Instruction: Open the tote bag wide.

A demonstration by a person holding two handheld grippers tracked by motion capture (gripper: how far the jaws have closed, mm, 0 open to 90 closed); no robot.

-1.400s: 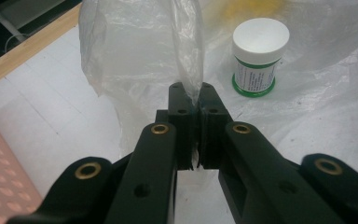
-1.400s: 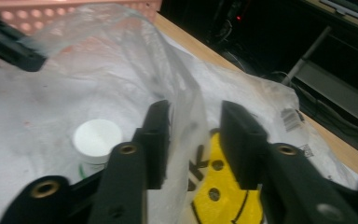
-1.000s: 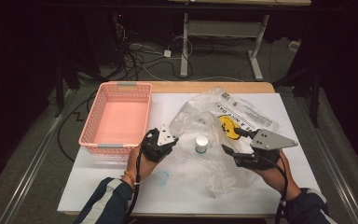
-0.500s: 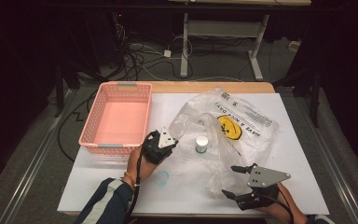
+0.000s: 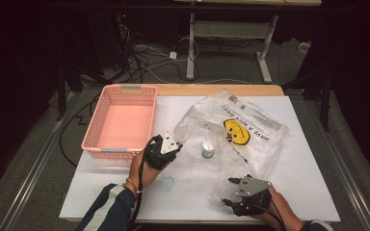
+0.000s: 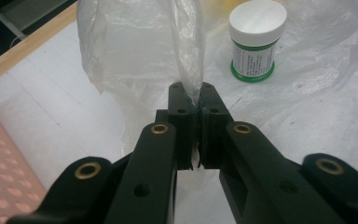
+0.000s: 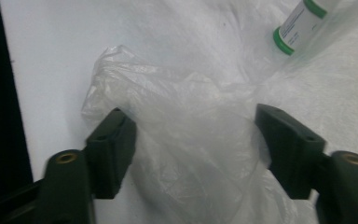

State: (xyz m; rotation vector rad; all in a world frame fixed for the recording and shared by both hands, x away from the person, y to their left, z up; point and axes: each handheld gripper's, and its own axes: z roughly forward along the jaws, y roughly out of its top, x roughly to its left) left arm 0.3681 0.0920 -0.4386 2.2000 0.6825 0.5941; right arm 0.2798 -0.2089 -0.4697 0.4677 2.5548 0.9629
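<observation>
The left gripper [image 6: 192,100] pinches a fold of the clear plastic bag [image 5: 250,130] between closed jaws, lifting it off the white table [image 5: 308,178]. The right gripper [image 7: 193,140] hangs wide apart over the bag's crumpled near edge. A small white-capped jar [image 6: 256,39] stands upright inside the bag, beside the pink basket [image 5: 120,120].

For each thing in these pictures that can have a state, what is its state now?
Left gripper: shut on a fold of the plastic bag, lifting it.
Right gripper: open, jaws either side of a bag edge.
Plastic bag: crumpled, spread on the table.
Small white jar: upright, white lid on.
Pink basket: empty, upright.
</observation>
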